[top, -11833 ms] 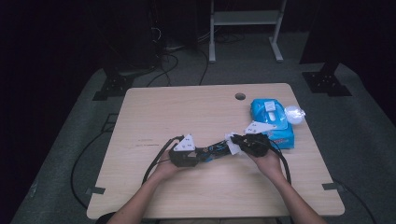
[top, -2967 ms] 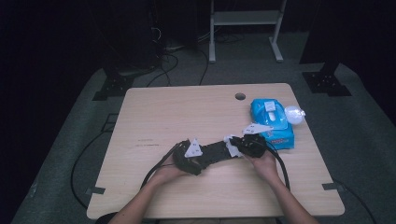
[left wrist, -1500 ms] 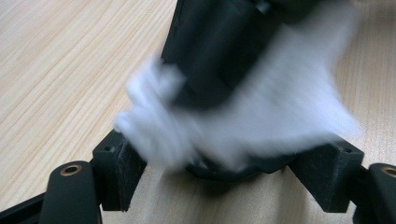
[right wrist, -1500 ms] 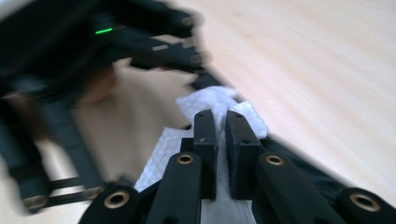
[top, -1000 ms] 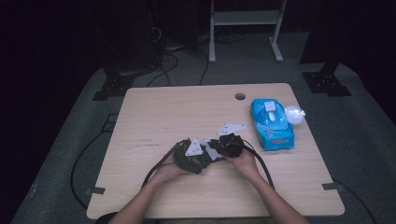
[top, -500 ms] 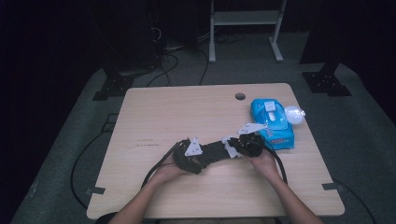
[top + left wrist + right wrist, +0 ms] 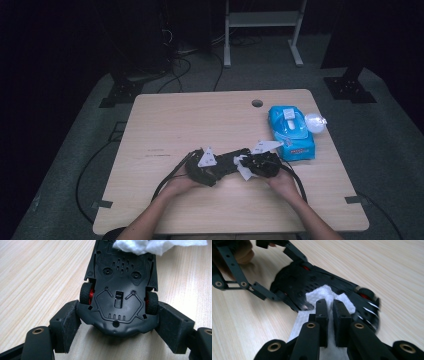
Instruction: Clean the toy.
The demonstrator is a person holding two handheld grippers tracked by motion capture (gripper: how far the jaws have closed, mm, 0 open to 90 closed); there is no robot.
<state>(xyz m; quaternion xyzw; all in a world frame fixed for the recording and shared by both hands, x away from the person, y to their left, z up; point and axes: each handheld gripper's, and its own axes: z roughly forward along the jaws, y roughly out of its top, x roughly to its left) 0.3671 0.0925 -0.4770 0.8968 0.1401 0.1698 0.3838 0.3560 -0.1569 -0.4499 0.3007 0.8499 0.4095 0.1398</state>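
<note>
While upturned, toy car (image 7: 119, 290) sits clamped between left hand-held gripper (image 7: 117, 325) pads.

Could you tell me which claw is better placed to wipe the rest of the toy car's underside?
Right: the right claw is shut on the white wipe over the toy car, which the left claw holds.

Bare forearms, no sleeves visible. Left gripper (image 7: 207, 169) and right gripper (image 7: 261, 162) are black, each topped by a grey three-cornered plate, black cables trailing back. Jaws are blocky matte-black pads on linkage bars with brass-coloured pivot bushings and small screw holes.
</note>
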